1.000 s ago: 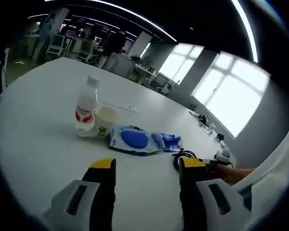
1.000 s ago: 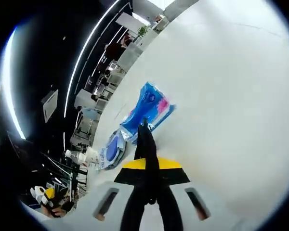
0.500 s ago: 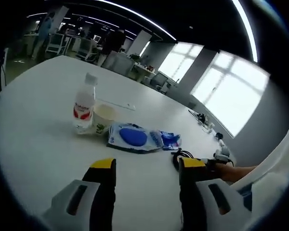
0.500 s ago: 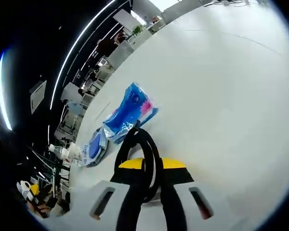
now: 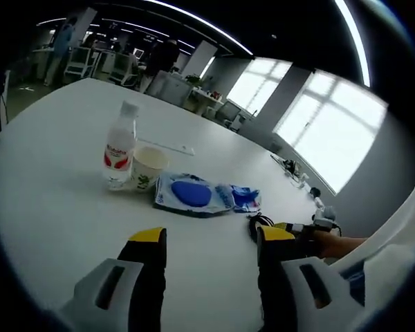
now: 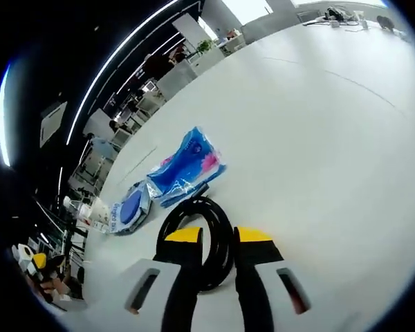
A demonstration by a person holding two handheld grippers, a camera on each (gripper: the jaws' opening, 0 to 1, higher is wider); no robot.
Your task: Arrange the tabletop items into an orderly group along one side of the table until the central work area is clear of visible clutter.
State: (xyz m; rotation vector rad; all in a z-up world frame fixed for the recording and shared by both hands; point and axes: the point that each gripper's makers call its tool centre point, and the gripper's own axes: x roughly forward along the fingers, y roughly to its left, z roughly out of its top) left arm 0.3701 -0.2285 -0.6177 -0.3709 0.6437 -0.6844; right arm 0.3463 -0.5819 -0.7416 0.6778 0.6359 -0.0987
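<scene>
My left gripper [image 5: 213, 236] is open above bare white table [image 5: 62, 214], holding nothing. Beyond it stand a clear bottle [image 5: 119, 146] with a red label and a paper cup [image 5: 147, 168], touching. To their right lie a wipes pack [image 5: 190, 194] with a blue oval and a blue tissue pack [image 5: 243, 198]. A black cable coil [image 5: 257, 222] lies near the tissue pack, with my right gripper [image 5: 290, 227] at it. In the right gripper view, my right gripper [image 6: 218, 236] is open, its jaws astride one side of the cable coil [image 6: 194, 203]. The tissue pack [image 6: 187, 164] and wipes pack [image 6: 129, 207] lie just behind.
A thin white stick [image 5: 167, 147] lies behind the cup. A sleeve and forearm [image 5: 346, 245] reach in from the right. Small dark items [image 5: 290, 169] sit at the far table edge by the windows. Desks, chairs and people stand beyond the table.
My right gripper's jaws, shut on the cable before, have parted. The cable now rests as a flat loop on the table beside the blue tissue pack. My left gripper has barely moved.
</scene>
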